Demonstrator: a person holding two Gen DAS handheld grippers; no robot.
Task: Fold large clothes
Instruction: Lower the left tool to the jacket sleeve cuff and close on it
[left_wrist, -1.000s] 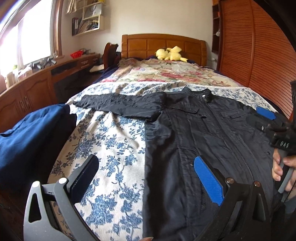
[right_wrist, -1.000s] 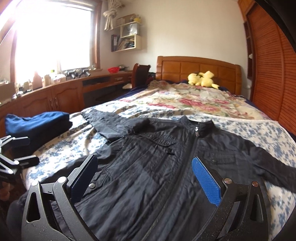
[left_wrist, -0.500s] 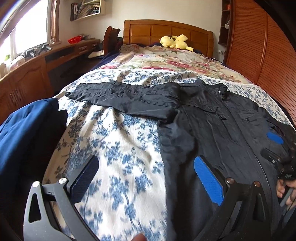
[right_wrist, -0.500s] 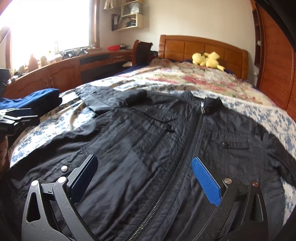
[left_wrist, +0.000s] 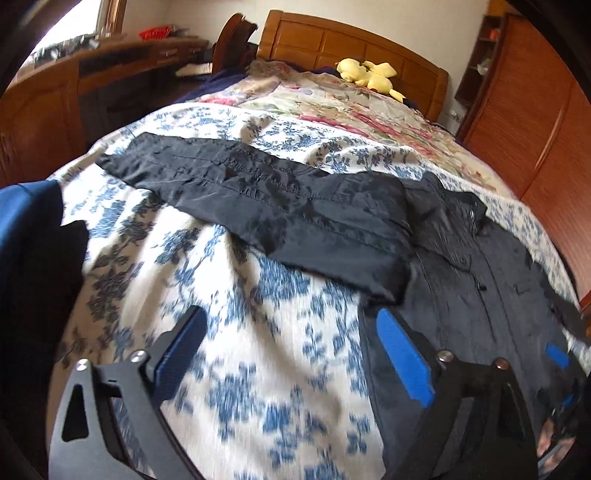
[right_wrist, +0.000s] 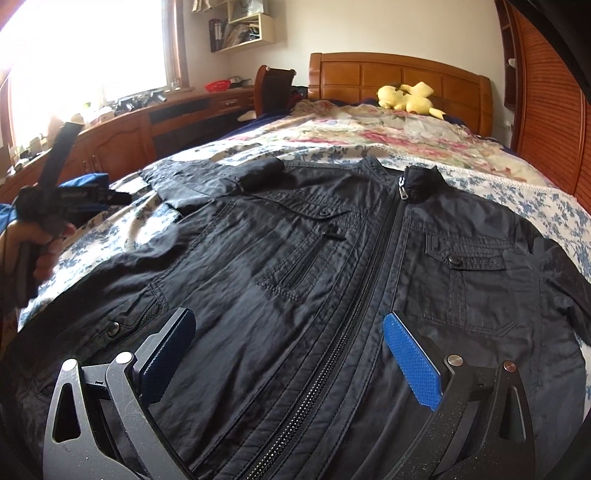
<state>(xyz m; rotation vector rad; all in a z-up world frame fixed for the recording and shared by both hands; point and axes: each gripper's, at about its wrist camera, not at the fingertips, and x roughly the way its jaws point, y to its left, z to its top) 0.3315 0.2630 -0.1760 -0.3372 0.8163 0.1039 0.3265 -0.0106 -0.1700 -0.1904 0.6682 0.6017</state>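
Jacket: a black jacket (right_wrist: 332, 266) lies front up and zipped on the floral bed cover (left_wrist: 258, 369), one sleeve (left_wrist: 258, 206) stretched sideways.
Left hand-held gripper (left_wrist: 291, 354): jaws closing but apart, nothing between them, over the bed cover beside the jacket's edge.
Right hand-held gripper (right_wrist: 288, 350): jaws apart, empty, above the jacket's zip.
Headboard end: a yellow plush toy (right_wrist: 406, 98).

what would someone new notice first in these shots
A black jacket lies zipped and face up across the near end of the bed, one sleeve stretched out sideways over the blue-flowered sheet. A yellow plush toy sits by the wooden headboard.
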